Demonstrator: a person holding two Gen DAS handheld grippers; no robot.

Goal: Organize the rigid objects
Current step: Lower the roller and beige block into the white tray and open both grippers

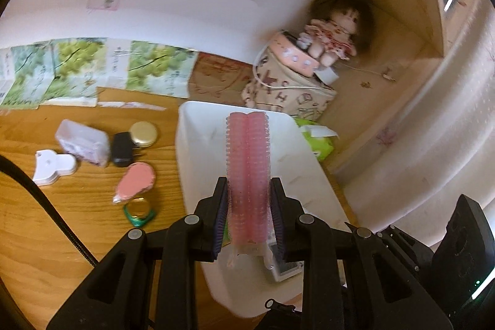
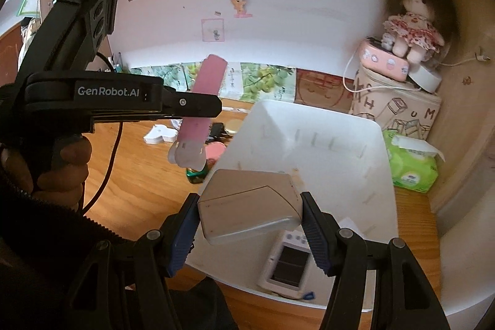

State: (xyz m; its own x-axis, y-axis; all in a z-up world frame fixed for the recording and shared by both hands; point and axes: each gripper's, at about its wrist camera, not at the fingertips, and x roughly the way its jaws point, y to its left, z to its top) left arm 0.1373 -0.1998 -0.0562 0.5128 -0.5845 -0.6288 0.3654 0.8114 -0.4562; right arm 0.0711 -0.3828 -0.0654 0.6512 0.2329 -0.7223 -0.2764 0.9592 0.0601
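Note:
My left gripper (image 1: 249,194) is shut on a long pink ribbed hair roller (image 1: 247,169), held above the near left part of the white bin (image 1: 198,138). From the right wrist camera the pink roller (image 2: 205,101) hangs tilted beside the bin's left rim, gripped by the left gripper (image 2: 198,109). My right gripper (image 2: 250,206) is shut on a beige rounded case (image 2: 250,206), held over the near side of the white bin (image 2: 340,129). Inside the bin lies a small white device with a dark screen (image 2: 289,266).
On the wooden desk left of the bin lie a pink flat piece (image 1: 136,181), a green-rimmed ring (image 1: 139,214), a black charger (image 1: 122,149), a gold lid (image 1: 143,133), a translucent box (image 1: 82,144) and a white piece (image 1: 52,167). A doll (image 2: 408,20), patterned box (image 2: 396,104) and green tissue pack (image 2: 411,166) stand behind.

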